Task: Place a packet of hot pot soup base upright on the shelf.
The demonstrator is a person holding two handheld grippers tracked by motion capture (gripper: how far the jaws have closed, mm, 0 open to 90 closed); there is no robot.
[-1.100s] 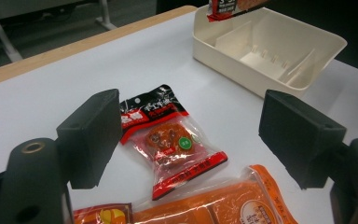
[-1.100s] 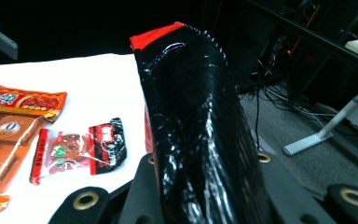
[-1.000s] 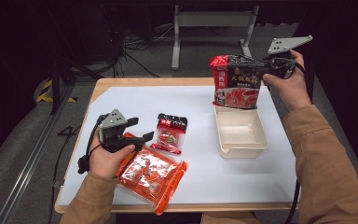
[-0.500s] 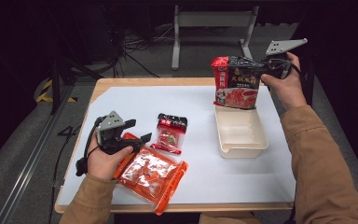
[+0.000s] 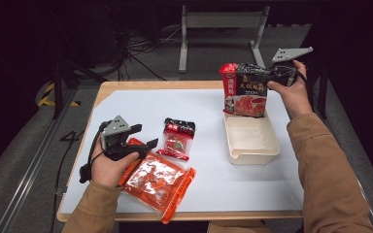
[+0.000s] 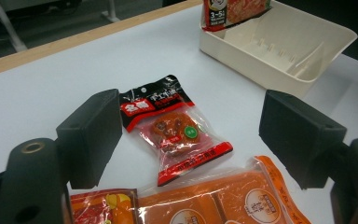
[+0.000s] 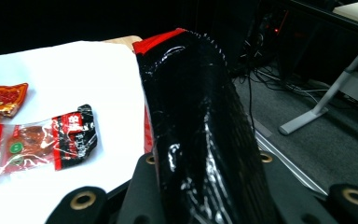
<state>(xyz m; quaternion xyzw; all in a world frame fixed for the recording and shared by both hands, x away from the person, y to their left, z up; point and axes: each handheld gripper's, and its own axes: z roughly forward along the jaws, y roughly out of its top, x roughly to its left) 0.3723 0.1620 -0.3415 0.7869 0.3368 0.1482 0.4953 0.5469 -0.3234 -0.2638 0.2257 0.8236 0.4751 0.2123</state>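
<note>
The right gripper (image 5: 278, 77) holds the big red and black bag (image 5: 245, 90) upright, right above the white tray (image 5: 252, 153). The tray's long side runs away from the person. The left gripper (image 5: 141, 137) is wide open, with the small packet (image 6: 172, 128) just ahead of it.

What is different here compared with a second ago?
The right gripper has lowered the red and black packet it clamps, so its bottom edge now dips into the cream tray. The left gripper, open, the small packet and the orange packet stayed put.
</note>
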